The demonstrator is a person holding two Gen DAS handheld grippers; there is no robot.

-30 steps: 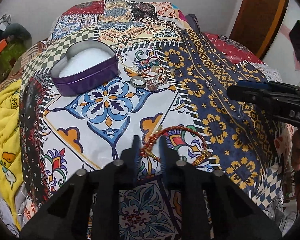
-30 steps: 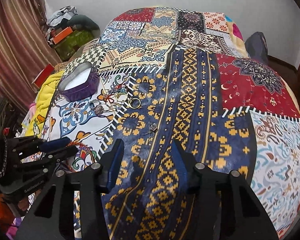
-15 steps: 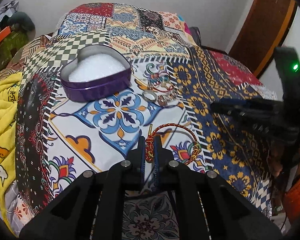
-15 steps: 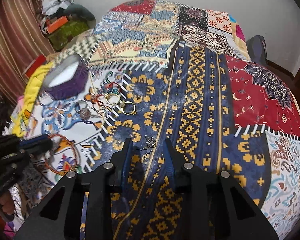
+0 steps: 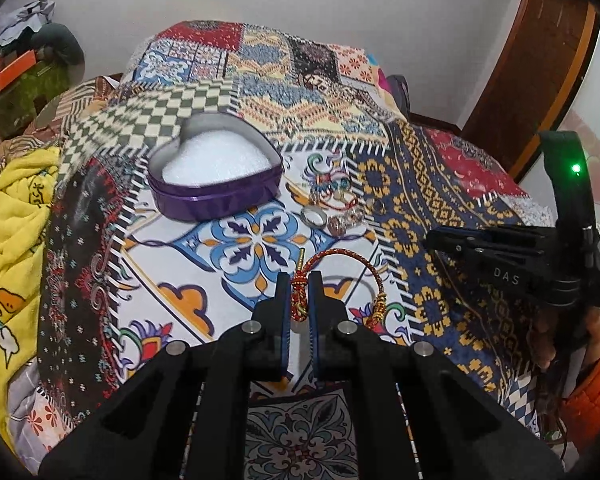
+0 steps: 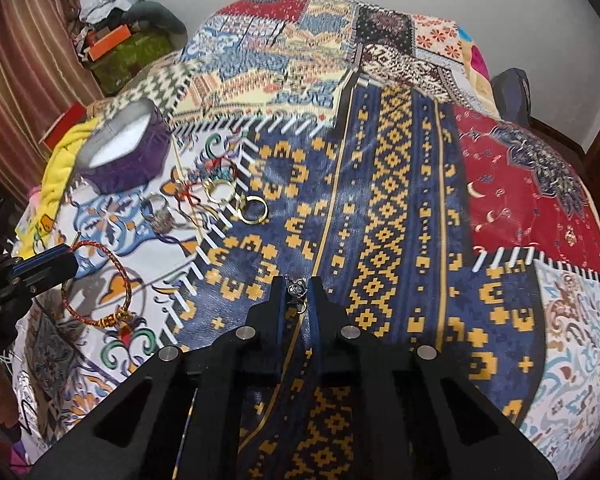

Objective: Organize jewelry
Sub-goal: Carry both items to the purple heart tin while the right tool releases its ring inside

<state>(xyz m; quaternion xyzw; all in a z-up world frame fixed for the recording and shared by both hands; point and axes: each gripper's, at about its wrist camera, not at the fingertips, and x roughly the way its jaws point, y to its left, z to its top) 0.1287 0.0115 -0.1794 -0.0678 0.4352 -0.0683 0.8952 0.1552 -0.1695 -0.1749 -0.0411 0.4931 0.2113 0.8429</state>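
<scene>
My left tongs [image 5: 299,286] pinch the bangle [image 5: 342,276] at its knot, loop flat, extending right; right tongs [image 6: 296,290] clamp a small charm [image 6: 297,291].

A bedroom in a home, by the look of it. Patchwork bedspread [image 6: 384,208] in many patterns laid over a bed, with a yellow cartoon-print blanket [image 5: 12,216] bunched along one side. Plain pale wall [image 5: 340,0] behind; brown wooden door frame [image 5: 540,72] at the far corner. Striped curtain [image 6: 24,64] hanging beside a heap of household clutter [image 6: 120,36], possibly boxes and bags, though too blurred to tell. Purple heart-shaped tin [image 5: 216,176] and loose rings [image 6: 236,200] lying on the cover.
</scene>
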